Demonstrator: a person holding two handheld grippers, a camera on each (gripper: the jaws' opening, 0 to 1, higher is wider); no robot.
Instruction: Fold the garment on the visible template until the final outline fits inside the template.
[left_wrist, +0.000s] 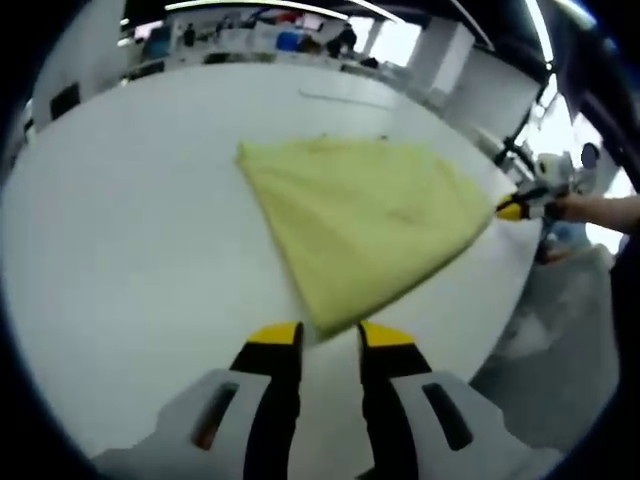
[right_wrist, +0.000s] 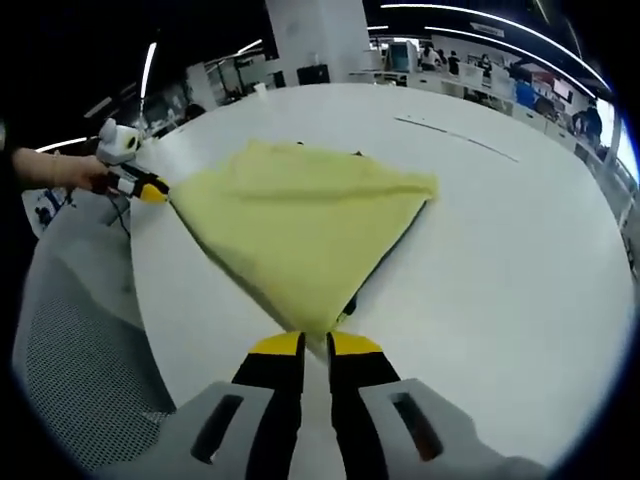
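Just one yellow garment (left_wrist: 365, 225) between two claws, left claw (left_wrist: 330, 338) and right claw (right_wrist: 315, 345).

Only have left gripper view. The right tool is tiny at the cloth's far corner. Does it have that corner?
Observer: Looks so. In the right gripper view, the right tool has its jaws close together with a corner of the yellow garment between them.
Operator: Anything under the cloth there?
Observer: A dark sliver peeks out under the edge beside that corner. I can't tell what it is.
Operator: My left tool from outside?
Observer: A hand holds the left tool, and its yellow tip meets the opposite corner near the table edge. It's too small to judge the grip.
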